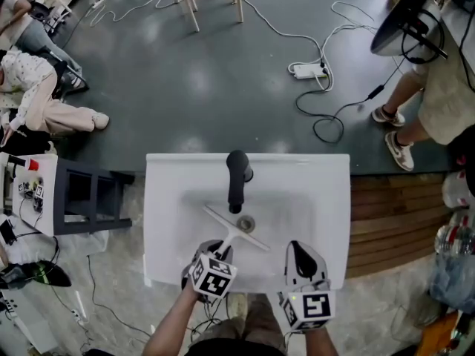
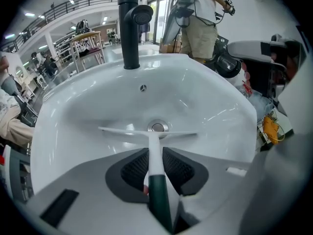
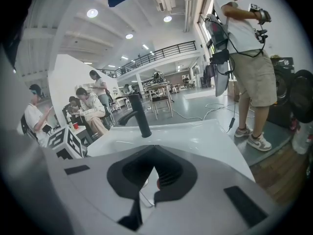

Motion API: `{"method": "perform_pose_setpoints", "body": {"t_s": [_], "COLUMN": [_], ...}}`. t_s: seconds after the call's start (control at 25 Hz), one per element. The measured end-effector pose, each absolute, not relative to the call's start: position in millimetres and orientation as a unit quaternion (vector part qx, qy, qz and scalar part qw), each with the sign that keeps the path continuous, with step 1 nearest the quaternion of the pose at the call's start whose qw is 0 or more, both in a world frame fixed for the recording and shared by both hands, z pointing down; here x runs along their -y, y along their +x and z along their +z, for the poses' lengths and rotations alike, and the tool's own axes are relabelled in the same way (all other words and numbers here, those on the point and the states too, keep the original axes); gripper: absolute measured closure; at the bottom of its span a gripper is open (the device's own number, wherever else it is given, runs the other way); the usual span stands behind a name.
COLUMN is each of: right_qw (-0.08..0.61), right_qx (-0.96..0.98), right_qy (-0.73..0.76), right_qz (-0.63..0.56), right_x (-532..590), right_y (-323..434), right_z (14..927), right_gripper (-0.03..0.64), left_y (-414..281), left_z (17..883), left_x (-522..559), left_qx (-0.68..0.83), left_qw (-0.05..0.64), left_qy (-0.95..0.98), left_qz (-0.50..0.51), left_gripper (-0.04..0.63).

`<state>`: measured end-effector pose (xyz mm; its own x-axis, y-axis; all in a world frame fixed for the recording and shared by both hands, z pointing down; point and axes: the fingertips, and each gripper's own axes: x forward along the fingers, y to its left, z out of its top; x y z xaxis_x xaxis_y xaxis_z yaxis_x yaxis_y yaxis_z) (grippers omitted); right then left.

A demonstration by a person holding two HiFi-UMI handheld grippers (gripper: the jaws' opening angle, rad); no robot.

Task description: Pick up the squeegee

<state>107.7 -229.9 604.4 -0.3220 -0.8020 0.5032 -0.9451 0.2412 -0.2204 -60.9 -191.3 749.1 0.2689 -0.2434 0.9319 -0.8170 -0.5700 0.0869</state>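
Note:
A white squeegee (image 1: 239,232) lies in the white sink (image 1: 167,199), its blade slanting across the basin just in front of the drain (image 1: 246,223). Its handle runs back toward me and ends in a dark green grip. My left gripper (image 1: 220,249) points steeply down, shut on that handle. In the left gripper view the squeegee (image 2: 153,151) sits between the black pads (image 2: 134,168), with its blade lying level ahead of my left gripper (image 2: 155,153). My right gripper (image 1: 299,248) hovers over the sink's front right part, shut and empty. Its tips meet in the right gripper view (image 3: 155,148).
A black faucet (image 1: 237,180) stands at the back of the basin, over the drain. A dark rack (image 1: 93,195) stands left of the sink. Wooden planking (image 1: 393,221) lies to the right. A power strip (image 1: 308,70) with cables lies on the floor beyond. People sit at the left and one stands at the right (image 1: 438,87).

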Motion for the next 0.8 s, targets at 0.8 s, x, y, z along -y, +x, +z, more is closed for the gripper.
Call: {"method": "perform_pose_setpoints", "body": {"t_s": [0.8], "right_qw": [0.144], "right_qx": [0.778], "right_qy": [0.564], "right_qz": [0.237], "right_x": [219.1], "right_y": [109.8], "right_z": [596.7], "right_gripper": [0.619], "left_y": [-66.0], "left_z": [732.5], "left_x": [198.4], "left_qx": [0.391], "left_qw": [0.279], "left_qy": [0.745], "left_qz": [0.463], "left_gripper": [0.506]}}
